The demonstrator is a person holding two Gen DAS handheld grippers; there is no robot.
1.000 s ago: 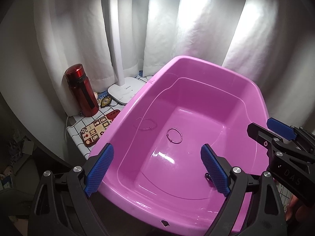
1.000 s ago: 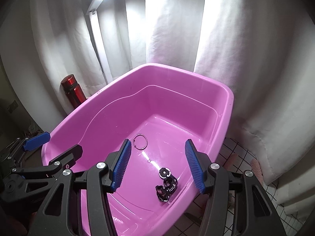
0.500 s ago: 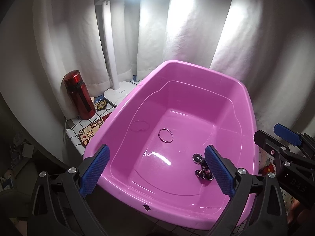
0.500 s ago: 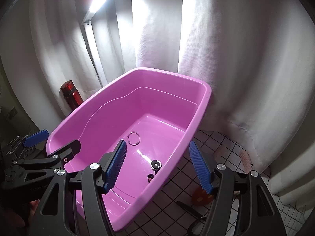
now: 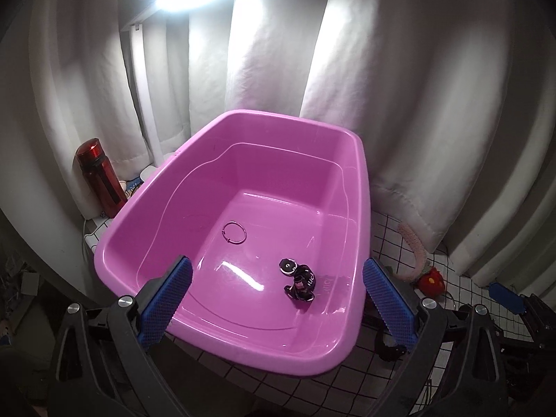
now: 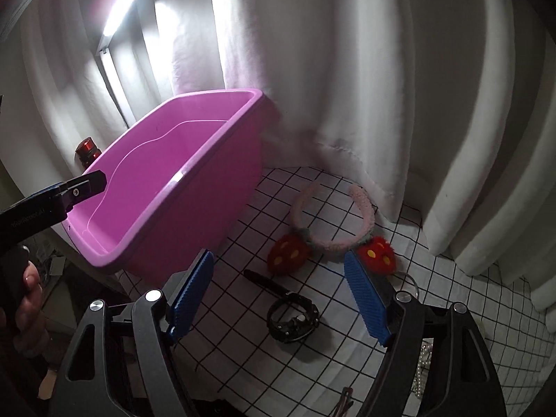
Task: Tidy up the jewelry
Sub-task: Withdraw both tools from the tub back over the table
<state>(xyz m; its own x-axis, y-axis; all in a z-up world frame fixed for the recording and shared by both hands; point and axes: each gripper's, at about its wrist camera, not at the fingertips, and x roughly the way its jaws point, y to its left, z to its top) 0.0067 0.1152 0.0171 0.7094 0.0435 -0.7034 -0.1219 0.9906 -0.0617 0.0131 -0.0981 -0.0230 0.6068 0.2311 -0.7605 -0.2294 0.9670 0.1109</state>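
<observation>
A: From the left wrist, why does the left gripper [image 5: 276, 300] hang spread wide, holding nothing, over the near rim of the pink tub [image 5: 215, 342]?

B: I'd guess it is only watching. A thin ring [image 5: 234, 232] lies on the tub floor, and a black strap piece [image 5: 299, 280] sits nearer the tub's near right corner.

A: And the right wrist view?

B: The right gripper [image 6: 278, 300] is agape and empty too, aimed at a black band [image 6: 292, 315] on the checked cloth [image 6: 486, 333] just right of the tub [image 6: 166, 187], probably the next pick. A fuzzy headband [image 6: 330, 239] lies beyond it.
</observation>
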